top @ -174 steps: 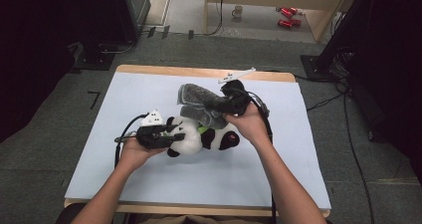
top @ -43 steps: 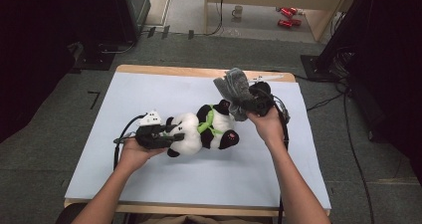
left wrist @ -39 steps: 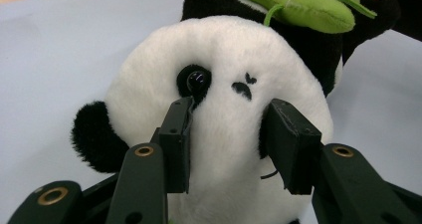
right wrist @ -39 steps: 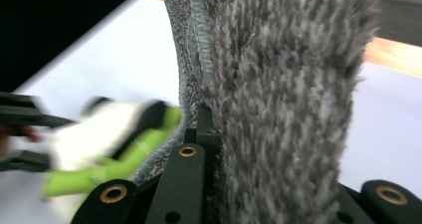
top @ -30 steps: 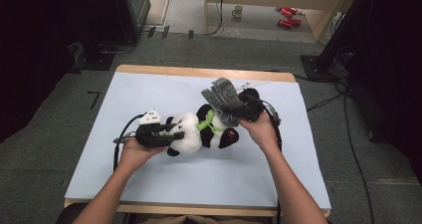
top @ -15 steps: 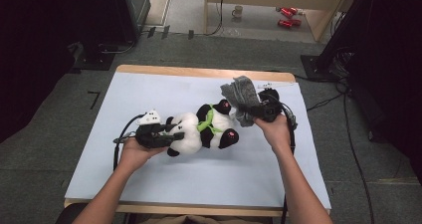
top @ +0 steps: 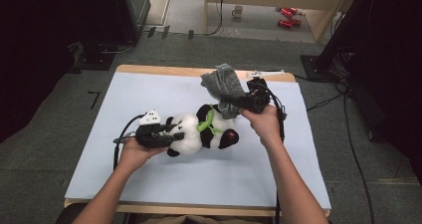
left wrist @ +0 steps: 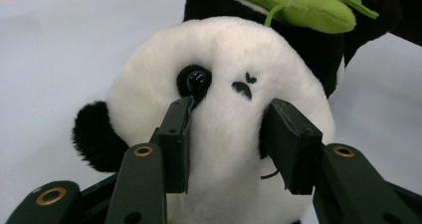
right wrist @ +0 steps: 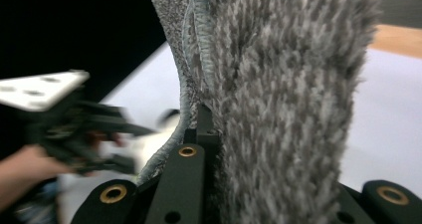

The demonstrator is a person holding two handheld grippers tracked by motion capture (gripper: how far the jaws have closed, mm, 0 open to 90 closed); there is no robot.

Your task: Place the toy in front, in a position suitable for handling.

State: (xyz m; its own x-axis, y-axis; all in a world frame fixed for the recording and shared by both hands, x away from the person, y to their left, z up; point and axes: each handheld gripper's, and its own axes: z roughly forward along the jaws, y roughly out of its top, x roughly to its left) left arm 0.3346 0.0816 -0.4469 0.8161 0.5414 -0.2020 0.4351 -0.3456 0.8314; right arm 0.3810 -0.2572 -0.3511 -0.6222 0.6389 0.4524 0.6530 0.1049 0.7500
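Note:
A black-and-white panda plush (top: 204,132) with a green strip (top: 206,122) around its neck lies on the pale mat (top: 149,89). My left gripper (top: 171,134) is shut on the panda's head, its pads pressing into the white face (left wrist: 224,84) on either side, just under the eye. The green strip (left wrist: 308,10) runs across the top of the left gripper view. My right gripper (top: 228,103) is shut on a grey fuzzy cloth (top: 224,84) and holds it in the air above the panda's body. In the right gripper view the cloth (right wrist: 278,84) hangs between the jaws of the right gripper (right wrist: 268,159).
The mat covers a wooden table (top: 164,70). A small white piece (top: 266,74) lies at the far edge. Cables (top: 323,102) trail off the right side. On the floor behind are a mug (top: 238,10) and red cans (top: 286,16).
The right gripper has swung the grey cloth about over the panda's rear and now holds it a little higher. The left gripper and the panda have stayed put.

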